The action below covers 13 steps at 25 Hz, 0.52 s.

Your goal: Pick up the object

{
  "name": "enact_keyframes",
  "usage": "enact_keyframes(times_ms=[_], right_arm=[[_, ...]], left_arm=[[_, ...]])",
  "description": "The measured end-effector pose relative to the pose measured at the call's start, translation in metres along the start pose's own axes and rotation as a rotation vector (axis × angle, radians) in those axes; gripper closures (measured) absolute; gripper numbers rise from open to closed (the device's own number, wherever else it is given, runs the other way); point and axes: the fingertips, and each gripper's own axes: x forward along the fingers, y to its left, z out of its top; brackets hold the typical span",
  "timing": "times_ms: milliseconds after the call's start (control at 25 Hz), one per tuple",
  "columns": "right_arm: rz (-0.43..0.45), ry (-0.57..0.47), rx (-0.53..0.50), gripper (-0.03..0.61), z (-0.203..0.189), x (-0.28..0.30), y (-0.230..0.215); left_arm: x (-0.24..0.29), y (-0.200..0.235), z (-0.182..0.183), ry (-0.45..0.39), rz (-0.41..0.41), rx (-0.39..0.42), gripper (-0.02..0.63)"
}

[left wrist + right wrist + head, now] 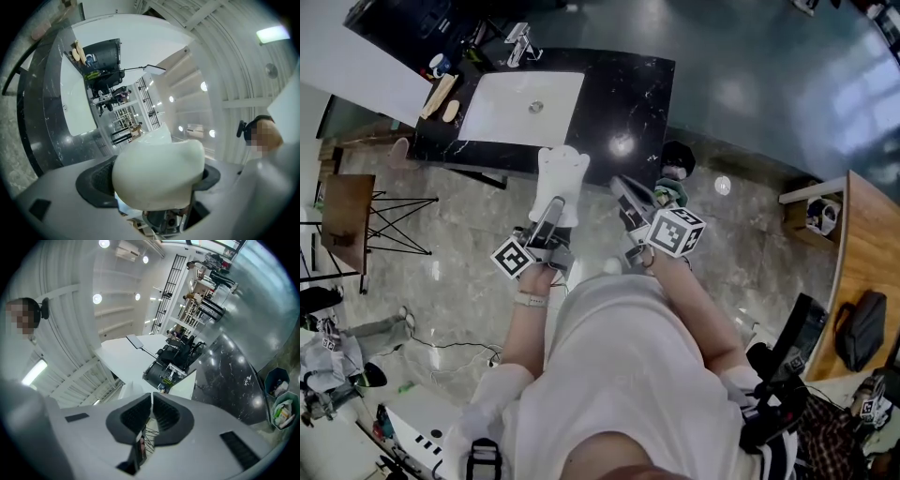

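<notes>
A white tooth-shaped object (560, 174) is held up in front of the person, in the air near the black counter's front edge. My left gripper (553, 208) is shut on it; in the left gripper view the white object (157, 172) fills the space between the dark pads (96, 185). My right gripper (628, 199) is to the right of it, raised and shut with nothing between its pads (166, 416). The right gripper (152, 416) points up toward the mirror and ceiling.
A black marble counter (628, 94) holds a white sink (525, 105) with a faucet (520, 42) and a brush (439, 94). Small bins (675, 161) stand on the stone floor to the right. A wooden desk (867, 253) is at the far right, a stool (347, 211) at left.
</notes>
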Motion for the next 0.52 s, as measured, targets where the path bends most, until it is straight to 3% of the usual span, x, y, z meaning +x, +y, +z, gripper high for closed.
enact_keyframes(times_ms=[520], right_arm=[[-0.038, -0.011, 0.002, 0.560, 0.017, -0.004, -0.025]], left_arm=[[0.029, 0.011, -0.012, 0.038, -0.019, -0.023, 0.179]])
